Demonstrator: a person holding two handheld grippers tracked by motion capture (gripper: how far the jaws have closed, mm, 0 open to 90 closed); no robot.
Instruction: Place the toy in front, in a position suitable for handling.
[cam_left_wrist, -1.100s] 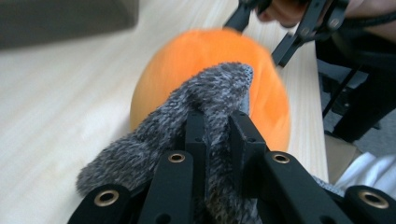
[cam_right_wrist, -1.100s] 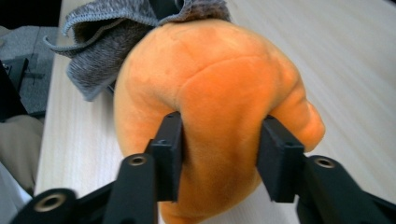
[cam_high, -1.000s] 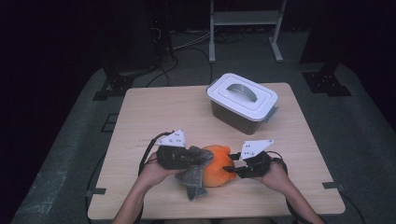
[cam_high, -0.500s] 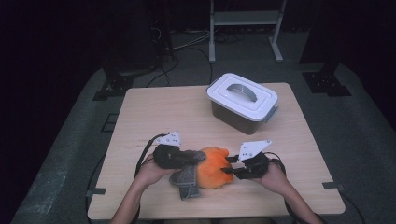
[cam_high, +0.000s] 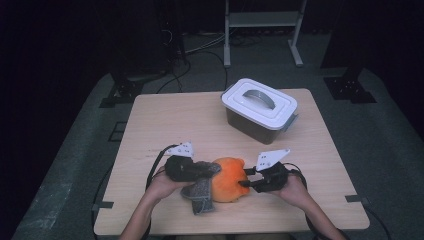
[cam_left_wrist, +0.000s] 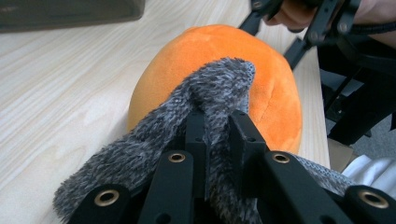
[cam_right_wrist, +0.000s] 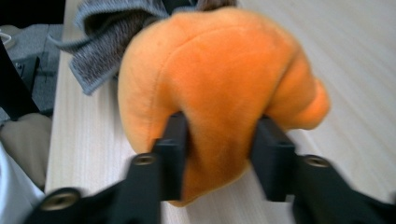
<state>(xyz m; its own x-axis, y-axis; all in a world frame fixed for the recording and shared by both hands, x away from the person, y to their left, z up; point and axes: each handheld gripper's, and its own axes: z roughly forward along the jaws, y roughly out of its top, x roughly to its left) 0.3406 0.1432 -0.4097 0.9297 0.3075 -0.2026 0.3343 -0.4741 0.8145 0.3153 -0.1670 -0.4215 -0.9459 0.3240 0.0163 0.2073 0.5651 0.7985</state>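
Lidded bin (cam_high: 260, 111) well apart from plush (cam_high: 229, 178)

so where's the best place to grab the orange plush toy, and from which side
Grip the orange plush toy low on its bulging end, coming in level from the side away from the grey sock. That end is bare and soft, so the jaws sink in. The right gripper sits there, its jaws just closing and pressing into the plush. The left gripper is pinching the sock over the other end.
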